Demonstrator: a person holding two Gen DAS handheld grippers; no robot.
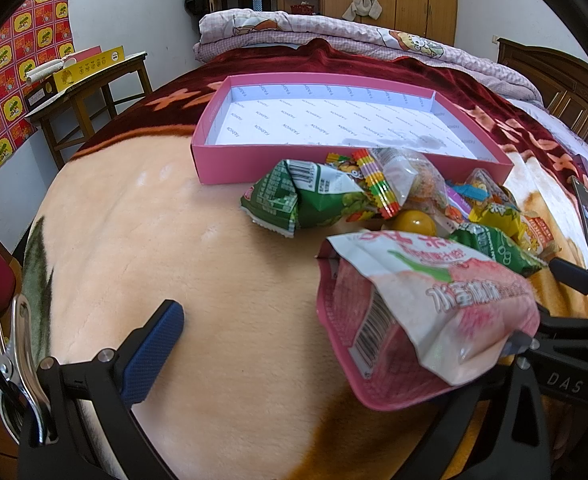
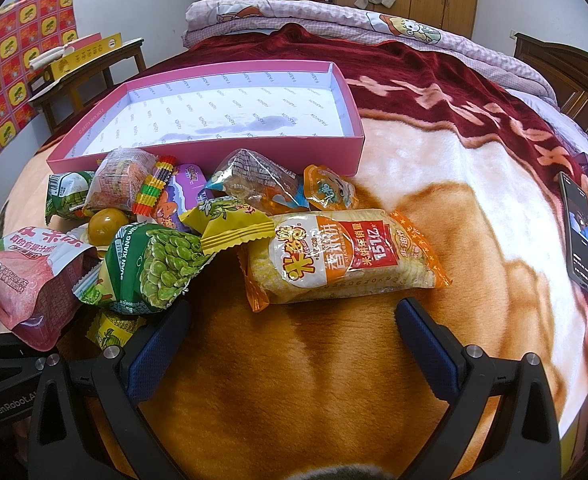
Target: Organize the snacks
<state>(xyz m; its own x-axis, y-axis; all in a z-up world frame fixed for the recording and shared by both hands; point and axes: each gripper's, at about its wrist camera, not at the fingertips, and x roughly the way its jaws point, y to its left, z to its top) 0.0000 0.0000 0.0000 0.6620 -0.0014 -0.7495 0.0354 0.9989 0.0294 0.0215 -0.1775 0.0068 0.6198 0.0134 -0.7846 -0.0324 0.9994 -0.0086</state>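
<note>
An empty pink box (image 1: pixel 294 162) with a white printed lining lies on the blanket; it also shows in the right wrist view (image 2: pixel 213 156). In front of it is a heap of snack packets (image 2: pixel 181 208). My left gripper (image 1: pixel 334 328) is open, its left finger (image 1: pixel 153 352) on the blanket; a pink peach snack bag (image 1: pixel 426 312) covers its right finger, and I cannot tell if it touches. The bag also shows at the right wrist view's left edge (image 2: pixel 25 284). My right gripper (image 2: pixel 294 320) is open and empty, just short of an orange rice-cracker pack (image 2: pixel 346 252). A green pea bag (image 2: pixel 153 268) lies by its left finger (image 2: pixel 153 352).
A phone (image 2: pixel 580 232) lies on the blanket at the right. A folded quilt (image 2: pixel 334 20) lies at the bed's far end. A wooden side table (image 1: pixel 89 96) with a yellow box stands off the left. Wardrobes stand behind.
</note>
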